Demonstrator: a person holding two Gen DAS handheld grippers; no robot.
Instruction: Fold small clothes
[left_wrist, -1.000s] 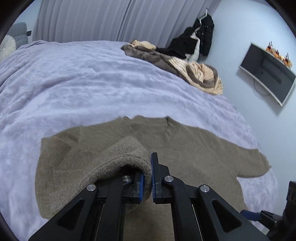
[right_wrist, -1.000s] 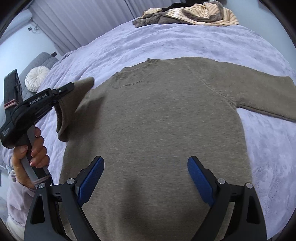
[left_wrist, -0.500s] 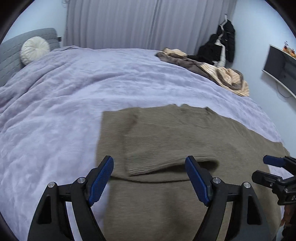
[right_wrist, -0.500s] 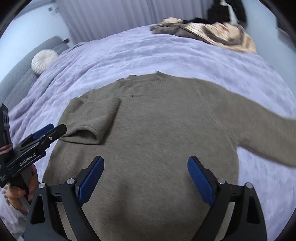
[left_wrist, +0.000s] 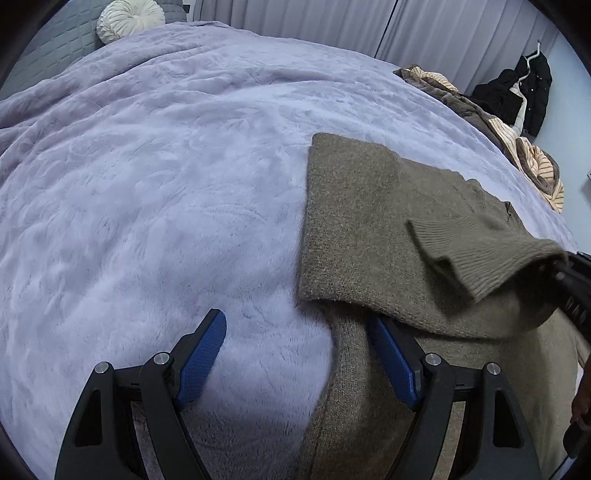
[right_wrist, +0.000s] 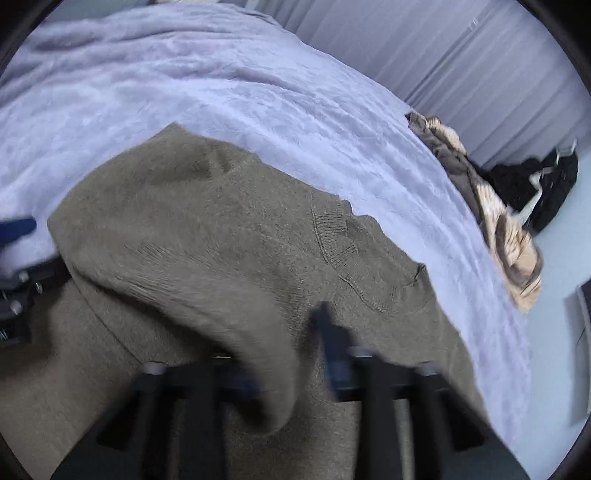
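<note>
Right tool (right_wrist: 291, 369) clamped on sweater (left_wrist: 369, 206) sleeve | left tool (left_wrist: 295, 354) apart, straddling sweater edge | bed (left_wrist: 166, 166) | clothes pile (left_wrist: 517, 147) far corner

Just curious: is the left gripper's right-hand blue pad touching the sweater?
Touching. In the left wrist view the left gripper stands open, and its right-hand pad lies against the sweater edge, its tip tucked under the folded sleeve.

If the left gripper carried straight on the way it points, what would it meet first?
Probably the left gripper meets the sweater's side edge lying between its open fingers, over the lilac blanket; depth is unclear.
</note>
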